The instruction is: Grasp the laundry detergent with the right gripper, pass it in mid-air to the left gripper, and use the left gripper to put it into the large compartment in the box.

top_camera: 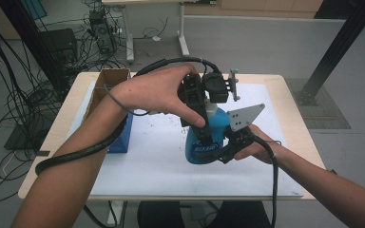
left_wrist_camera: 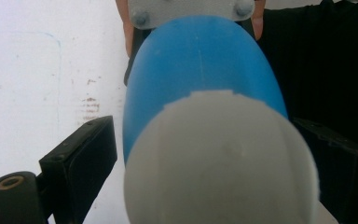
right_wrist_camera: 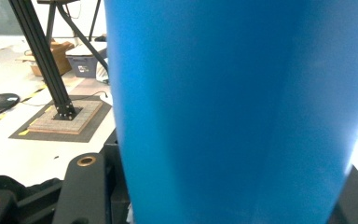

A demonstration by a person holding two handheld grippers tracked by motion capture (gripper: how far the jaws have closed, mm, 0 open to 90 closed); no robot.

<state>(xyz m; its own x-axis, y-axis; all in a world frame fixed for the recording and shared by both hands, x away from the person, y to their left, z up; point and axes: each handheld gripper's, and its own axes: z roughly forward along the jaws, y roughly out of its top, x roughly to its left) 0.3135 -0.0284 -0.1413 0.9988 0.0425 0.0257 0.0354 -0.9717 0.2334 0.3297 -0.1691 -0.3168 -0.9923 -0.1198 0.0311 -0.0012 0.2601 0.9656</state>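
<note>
Blue bottle point(right_wrist_camera: 233, 112) apparently gripped by right gripper point(top_camera: 235, 142); left gripper point(top_camera: 204, 102) straddles its cap point(left_wrist_camera: 219, 158).

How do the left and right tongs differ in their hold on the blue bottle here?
The left tongs come down at the white cap of the blue bottle, jaws straddling it; the right tongs are clamped on the bottle's blue body from the side. Both work on the same bottle.

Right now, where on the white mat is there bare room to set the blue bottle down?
Bare mat lies along the near edge, left of the blue bottle, and at the far right corner. The left edge is crowded by the cardboard box and blue box.
</note>
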